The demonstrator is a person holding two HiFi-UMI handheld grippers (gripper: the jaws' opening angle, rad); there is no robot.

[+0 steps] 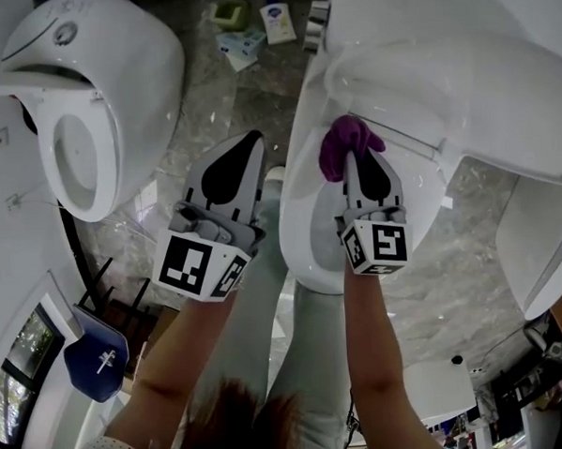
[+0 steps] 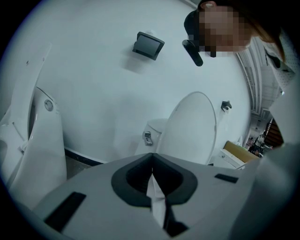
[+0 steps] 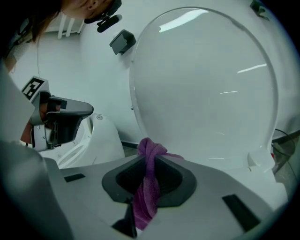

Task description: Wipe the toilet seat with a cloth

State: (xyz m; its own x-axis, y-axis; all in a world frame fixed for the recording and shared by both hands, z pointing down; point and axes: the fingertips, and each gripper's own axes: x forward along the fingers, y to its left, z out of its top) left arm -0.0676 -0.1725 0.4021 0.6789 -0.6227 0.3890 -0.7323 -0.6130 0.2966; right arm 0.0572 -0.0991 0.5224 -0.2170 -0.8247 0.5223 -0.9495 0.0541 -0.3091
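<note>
Your right gripper (image 1: 356, 160) pinching the purple cloth (image 1: 338, 148) at the toilet seat (image 1: 306, 213), your left gripper (image 1: 250, 139) pressed together alongside.

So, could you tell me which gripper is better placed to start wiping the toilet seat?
Right. The right gripper is shut on the purple cloth over the toilet seat; the left gripper is shut and empty.

Cloth (image 1: 349, 142) purple; toilet seat (image 1: 303, 229) glossy white; left gripper (image 1: 252, 139), right gripper (image 1: 355, 159) pale grey, black inner pads (image 1: 229, 171); marker cube (image 1: 201, 266) black-and-white squares; floor (image 1: 220, 102) grey, marbled; object (image 1: 95, 356) by floor's lower-left edge blue, possibly chair.
</note>
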